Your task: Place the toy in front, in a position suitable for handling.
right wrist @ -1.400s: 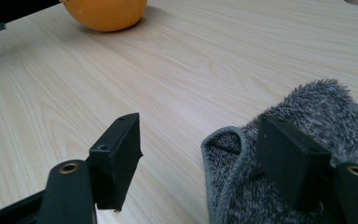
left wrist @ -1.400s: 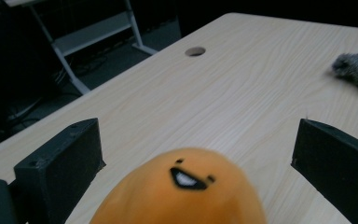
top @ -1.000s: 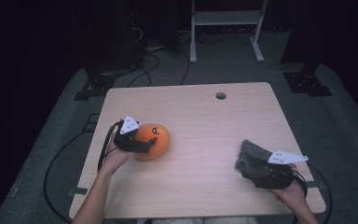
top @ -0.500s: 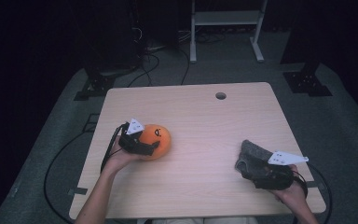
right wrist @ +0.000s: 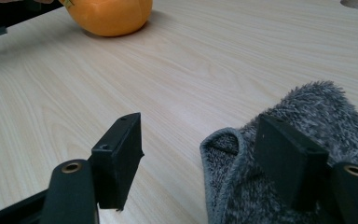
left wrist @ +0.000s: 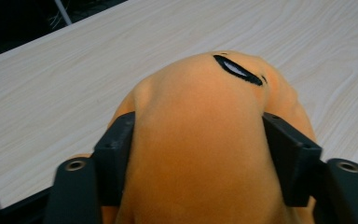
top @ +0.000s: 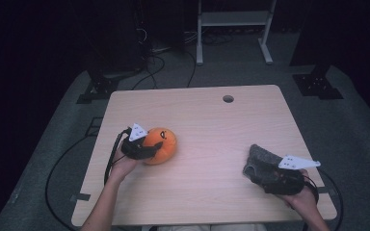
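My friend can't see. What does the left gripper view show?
The left gripper squeezes a soft orange plush toy between its two black jaws, which have just been closing on it. Behind it lies the pale wooden table.

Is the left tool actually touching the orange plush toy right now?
Touching. In the left gripper view the left tool has just been closing, and both jaws press into the sides of the orange plush toy, denting it.
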